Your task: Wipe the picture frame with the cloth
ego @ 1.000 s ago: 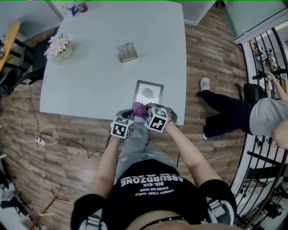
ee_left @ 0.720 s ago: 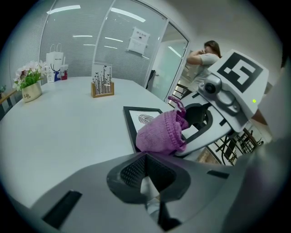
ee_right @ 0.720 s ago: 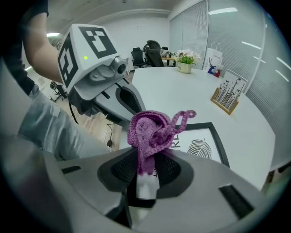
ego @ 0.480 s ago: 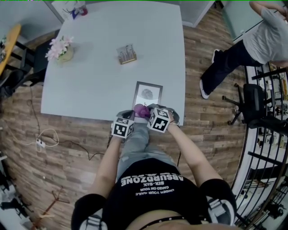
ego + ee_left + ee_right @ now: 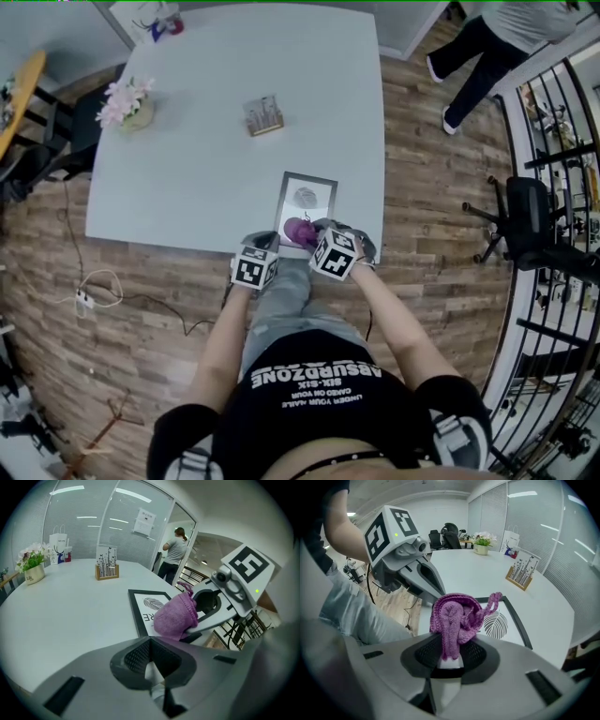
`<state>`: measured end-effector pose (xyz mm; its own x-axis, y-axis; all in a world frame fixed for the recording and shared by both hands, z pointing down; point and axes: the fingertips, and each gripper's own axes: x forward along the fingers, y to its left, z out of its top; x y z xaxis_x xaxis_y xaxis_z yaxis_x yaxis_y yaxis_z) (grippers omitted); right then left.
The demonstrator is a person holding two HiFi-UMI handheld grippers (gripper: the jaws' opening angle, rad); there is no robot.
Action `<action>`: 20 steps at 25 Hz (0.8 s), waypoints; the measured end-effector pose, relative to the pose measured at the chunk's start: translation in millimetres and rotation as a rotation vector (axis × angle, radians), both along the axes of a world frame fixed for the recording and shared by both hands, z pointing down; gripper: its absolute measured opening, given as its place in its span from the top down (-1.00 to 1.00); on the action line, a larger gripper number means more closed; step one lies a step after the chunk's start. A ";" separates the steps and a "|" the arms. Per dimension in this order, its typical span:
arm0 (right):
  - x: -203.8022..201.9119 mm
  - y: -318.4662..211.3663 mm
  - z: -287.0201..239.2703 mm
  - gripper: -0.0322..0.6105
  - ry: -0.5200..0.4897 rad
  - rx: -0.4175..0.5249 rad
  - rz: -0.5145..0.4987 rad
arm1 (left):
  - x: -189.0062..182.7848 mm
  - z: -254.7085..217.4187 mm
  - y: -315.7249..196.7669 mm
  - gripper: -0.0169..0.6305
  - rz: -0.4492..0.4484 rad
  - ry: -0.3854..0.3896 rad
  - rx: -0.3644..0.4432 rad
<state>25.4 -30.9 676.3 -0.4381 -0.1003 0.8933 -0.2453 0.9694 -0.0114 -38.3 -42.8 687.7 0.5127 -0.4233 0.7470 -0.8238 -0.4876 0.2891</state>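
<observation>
A black-framed picture (image 5: 307,202) with a leaf print lies flat near the white table's (image 5: 197,159) front edge. My right gripper (image 5: 318,230) is shut on a bunched purple cloth (image 5: 298,229), which hangs over the near end of the frame. From the right gripper view, the cloth (image 5: 453,616) bulges out of the jaws with the frame (image 5: 513,620) just beyond it. My left gripper (image 5: 265,242) sits at the table's edge just left of the frame, jaws shut with nothing in them. The left gripper view shows the cloth (image 5: 174,618) over the frame (image 5: 140,611).
A flower pot (image 5: 127,101) stands at the table's far left, a small card holder (image 5: 264,112) in the middle and a bag (image 5: 165,16) at the far edge. A person (image 5: 492,37) walks at the upper right. An office chair (image 5: 527,217) and railing stand to the right.
My right gripper has moved forward with the cloth, from the table's edge onto the frame's near end. The left gripper has hardly moved. The person in the background has walked towards the upper right.
</observation>
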 end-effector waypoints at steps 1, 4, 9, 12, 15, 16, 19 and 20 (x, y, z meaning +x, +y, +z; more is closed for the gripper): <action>0.1 -3.7 0.3 0.55 0.002 0.008 0.011 | -0.5 0.0 0.0 0.90 0.005 -0.004 0.000; 0.3 -15.9 2.4 0.55 -0.006 0.030 0.038 | -2.7 -0.2 -0.7 0.90 0.007 0.000 -0.007; 11.4 -33.0 5.2 0.55 -0.005 0.071 0.057 | 2.3 -0.3 0.6 0.90 -0.002 0.005 -0.013; 12.6 -43.6 6.3 0.55 0.002 0.089 0.057 | 2.8 -0.6 1.6 0.90 -0.002 -0.001 -0.020; 11.3 -60.5 6.2 0.55 0.018 0.137 0.072 | 2.6 -1.0 1.2 0.90 0.001 -0.003 -0.022; 11.7 -67.9 5.8 0.55 0.025 0.158 0.085 | 3.3 -1.2 0.7 0.90 0.003 -0.004 -0.020; 13.4 -87.2 5.7 0.55 0.055 0.215 0.130 | 4.9 -2.3 1.2 0.90 0.008 -0.009 -0.021; 13.5 -92.6 5.8 0.55 0.065 0.233 0.143 | 4.3 -2.5 2.1 0.90 0.010 -0.009 -0.023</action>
